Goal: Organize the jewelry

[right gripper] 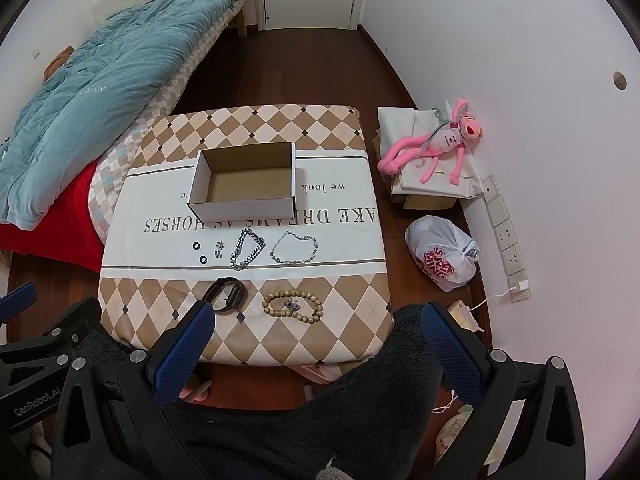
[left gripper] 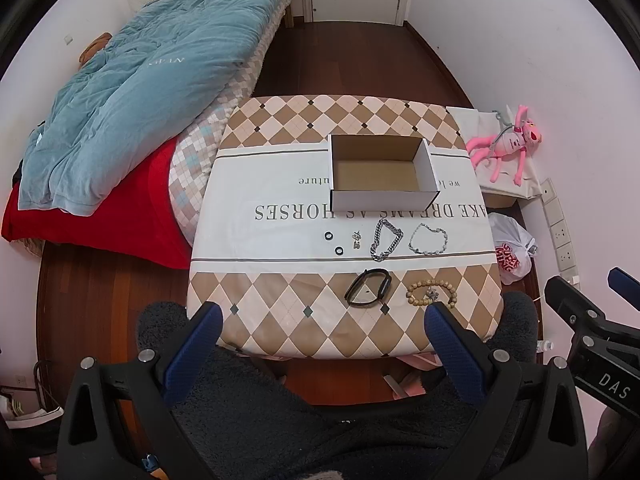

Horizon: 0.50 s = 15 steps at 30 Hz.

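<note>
Both grippers are spread wide with nothing in them, held low at the near edge of the table. Left gripper has the black band and wooden bead bracelet just past its fingertips; same from the right gripper. Further out lie the chunky silver chain, long axis running away from me, the thinner chain, and two black rings. Behind them sits the open cardboard box, long side crosswise.
</note>
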Motion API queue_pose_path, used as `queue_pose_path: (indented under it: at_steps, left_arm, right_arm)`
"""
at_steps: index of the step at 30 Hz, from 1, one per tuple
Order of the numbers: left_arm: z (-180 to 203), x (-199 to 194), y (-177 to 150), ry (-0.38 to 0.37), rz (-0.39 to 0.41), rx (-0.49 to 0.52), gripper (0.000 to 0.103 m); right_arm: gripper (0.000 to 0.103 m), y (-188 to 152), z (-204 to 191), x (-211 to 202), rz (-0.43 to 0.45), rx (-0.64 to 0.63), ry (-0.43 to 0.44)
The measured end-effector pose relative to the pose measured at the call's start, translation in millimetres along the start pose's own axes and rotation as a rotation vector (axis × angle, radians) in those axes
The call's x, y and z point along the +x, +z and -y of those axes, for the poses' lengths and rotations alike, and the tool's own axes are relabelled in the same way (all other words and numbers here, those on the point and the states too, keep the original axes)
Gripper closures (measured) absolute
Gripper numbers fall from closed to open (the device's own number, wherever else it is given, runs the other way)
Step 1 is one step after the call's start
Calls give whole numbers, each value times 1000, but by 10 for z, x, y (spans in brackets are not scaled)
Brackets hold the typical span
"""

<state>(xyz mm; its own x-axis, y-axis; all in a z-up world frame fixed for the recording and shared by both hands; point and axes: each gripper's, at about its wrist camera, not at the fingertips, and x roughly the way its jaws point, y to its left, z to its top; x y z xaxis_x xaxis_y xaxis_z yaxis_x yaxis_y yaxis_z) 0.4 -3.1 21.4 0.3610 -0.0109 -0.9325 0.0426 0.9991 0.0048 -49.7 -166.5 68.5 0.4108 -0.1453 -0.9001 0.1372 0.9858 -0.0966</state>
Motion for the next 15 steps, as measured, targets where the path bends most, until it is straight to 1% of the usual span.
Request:
queue_pose_path:
  at_steps: [15]
  left_arm:
    - [-16,45,19,-2,-2,-4,0]
  right_arm:
    - [0,-2,11,5,0,5,5]
